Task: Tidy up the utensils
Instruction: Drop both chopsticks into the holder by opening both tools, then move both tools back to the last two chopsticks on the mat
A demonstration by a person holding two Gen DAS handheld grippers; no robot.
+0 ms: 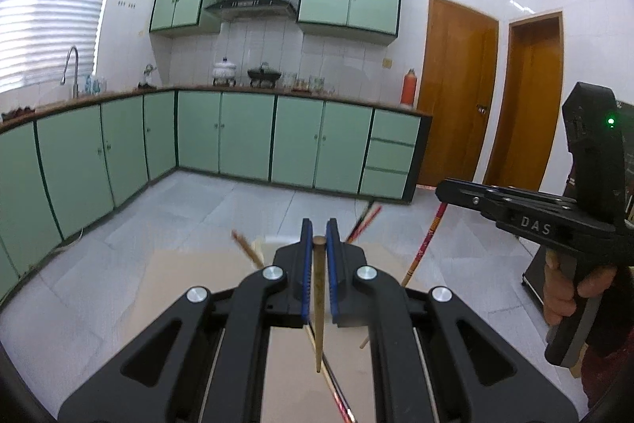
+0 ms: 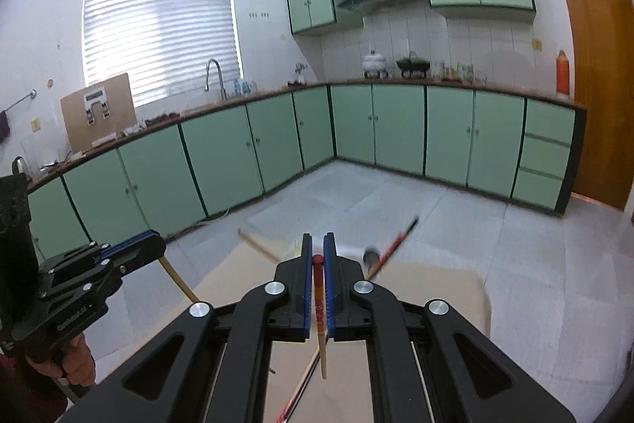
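My left gripper (image 1: 319,236) is shut on a brown wooden chopstick (image 1: 318,300) that hangs down between the blue pads. My right gripper (image 2: 318,248) is shut on a red-topped chopstick (image 2: 319,304), also seen at the right of the left wrist view (image 1: 430,232). Both are held high above a beige table (image 2: 436,288). Other chopsticks lie below: a wooden one (image 1: 246,247), a red-and-black one (image 2: 392,247) and more under the grippers. The right gripper shows in the left wrist view (image 1: 443,191); the left gripper shows in the right wrist view (image 2: 156,244).
A kitchen with green cabinets (image 1: 245,137), a counter with sink and pots, and a pale tiled floor (image 1: 190,209) lies beyond the table. Wooden doors (image 1: 455,90) stand at the right. A small round dark object (image 2: 371,256) sits on the table's far edge.
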